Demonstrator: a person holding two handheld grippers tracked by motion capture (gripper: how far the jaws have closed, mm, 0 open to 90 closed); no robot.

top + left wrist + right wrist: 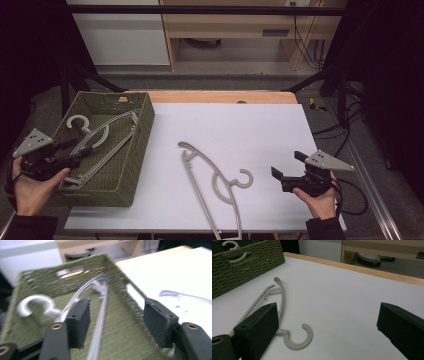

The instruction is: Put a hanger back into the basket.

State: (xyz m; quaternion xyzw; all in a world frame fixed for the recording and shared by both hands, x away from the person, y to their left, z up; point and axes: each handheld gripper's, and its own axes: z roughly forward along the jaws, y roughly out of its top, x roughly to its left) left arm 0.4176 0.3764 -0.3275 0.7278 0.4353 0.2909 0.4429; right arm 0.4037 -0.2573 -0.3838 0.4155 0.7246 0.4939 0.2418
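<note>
Two grippers, both spread: my left gripper [75, 146] hovers over the basket [137, 150] at 9 o'clock; my right gripper [287, 165] flanks the counter [260, 125] hanger [212, 182] at 3 o'clock.

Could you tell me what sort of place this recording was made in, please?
Probably a lab or workshop recording station: a white-topped table inside a dark metal frame, cables hanging by a wooden bench behind it.

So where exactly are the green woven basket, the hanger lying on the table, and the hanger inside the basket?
green woven basket [141, 131], high view, on its right wall.
hanger on the table [217, 183], high view, on its curved arm near the hook.
hanger in the basket [38, 302], left gripper view, on its hook.
</note>
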